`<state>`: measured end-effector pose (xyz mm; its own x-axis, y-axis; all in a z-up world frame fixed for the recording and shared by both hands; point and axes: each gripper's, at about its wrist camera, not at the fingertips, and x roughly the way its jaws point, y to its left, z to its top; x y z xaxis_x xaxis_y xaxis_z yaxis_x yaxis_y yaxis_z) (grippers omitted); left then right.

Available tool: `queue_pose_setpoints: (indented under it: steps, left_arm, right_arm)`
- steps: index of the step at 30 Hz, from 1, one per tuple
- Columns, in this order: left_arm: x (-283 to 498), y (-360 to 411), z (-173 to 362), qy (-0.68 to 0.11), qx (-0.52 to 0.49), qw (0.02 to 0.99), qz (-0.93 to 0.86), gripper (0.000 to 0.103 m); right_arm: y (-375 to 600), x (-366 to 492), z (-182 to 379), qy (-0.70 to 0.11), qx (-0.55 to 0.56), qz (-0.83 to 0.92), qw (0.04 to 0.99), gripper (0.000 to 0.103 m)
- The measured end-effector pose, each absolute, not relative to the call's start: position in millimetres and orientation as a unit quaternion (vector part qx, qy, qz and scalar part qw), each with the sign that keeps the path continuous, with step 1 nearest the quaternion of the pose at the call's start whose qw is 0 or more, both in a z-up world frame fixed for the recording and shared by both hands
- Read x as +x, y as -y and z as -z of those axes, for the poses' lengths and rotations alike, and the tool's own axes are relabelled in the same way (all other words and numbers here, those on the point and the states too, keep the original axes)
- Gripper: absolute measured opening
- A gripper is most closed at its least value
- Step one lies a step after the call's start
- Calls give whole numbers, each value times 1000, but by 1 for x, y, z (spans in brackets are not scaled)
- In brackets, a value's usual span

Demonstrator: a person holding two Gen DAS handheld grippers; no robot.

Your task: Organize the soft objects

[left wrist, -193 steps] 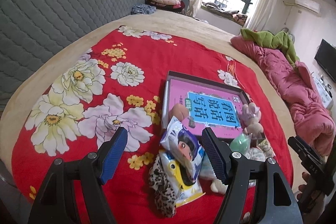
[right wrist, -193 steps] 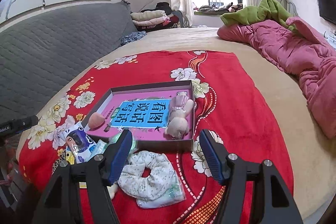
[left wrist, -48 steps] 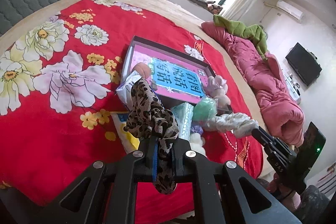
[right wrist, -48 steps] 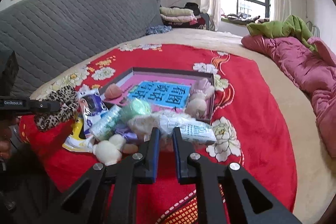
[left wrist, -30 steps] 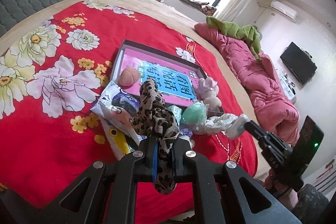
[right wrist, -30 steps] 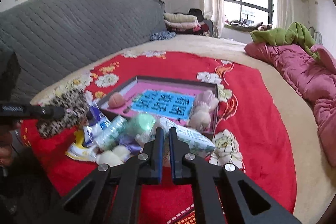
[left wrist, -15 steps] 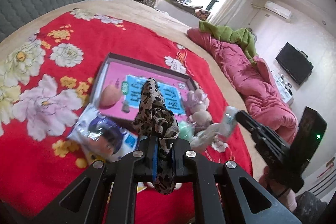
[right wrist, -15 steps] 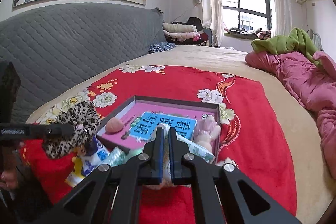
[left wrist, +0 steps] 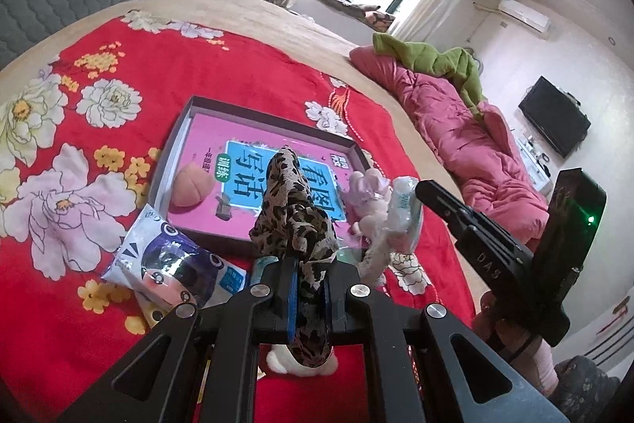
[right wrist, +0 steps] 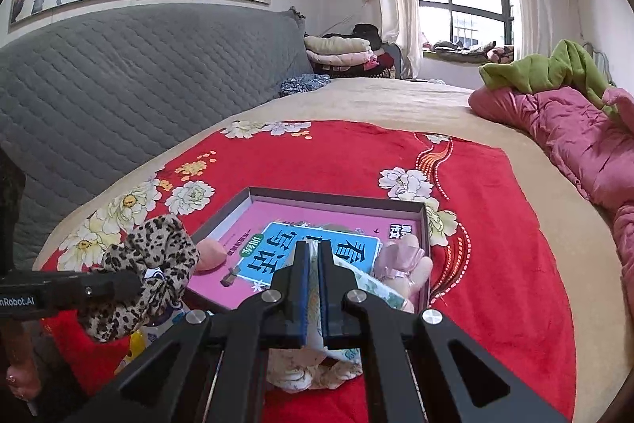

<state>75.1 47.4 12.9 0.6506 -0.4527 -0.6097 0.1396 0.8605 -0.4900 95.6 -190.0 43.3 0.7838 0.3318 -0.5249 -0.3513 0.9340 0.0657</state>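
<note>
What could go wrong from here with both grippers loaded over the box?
1. The right gripper pinches only part of the bagged floral scrunchie; its tail hangs low and could snag the plush at the box edge.
2. The leopard scrunchie hides the left gripper's view of the drop spot.
3. The grippers are close and could collide.

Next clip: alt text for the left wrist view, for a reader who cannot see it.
The left gripper is clamped on a leopard-print scrunchie, held above a shallow box with a pink book inside, on a red floral blanket. At right, the right gripper holds a pale packaged scrunchie.
</note>
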Motion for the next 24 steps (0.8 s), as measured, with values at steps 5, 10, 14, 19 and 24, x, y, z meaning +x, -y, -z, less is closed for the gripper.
queue_pose_setpoints:
  steps: [5, 10, 14, 19, 24]
  left_arm:
    - [82, -52, -7, -388, -212, 882, 162, 9]
    - [89, -53, -1, -395, -213, 880, 157, 9]
    - [97, -53, 6, -403, -214, 876, 155, 9]
    - [106, -52, 10, -406, -215, 875, 152, 9]
    - [110, -53, 12, -402, -214, 877, 154, 9]
  right_arm:
    - [185, 117, -38, -292, -23, -178, 940, 2]
    - [185, 134, -24, -314, -13, -174, 933, 2]
    - [191, 138, -15, -331, -2, -170, 928, 2]
    - [211, 129, -21, -333, 25, -171, 927, 3]
    - [229, 108, -32, -327, 20, -175, 929, 56]
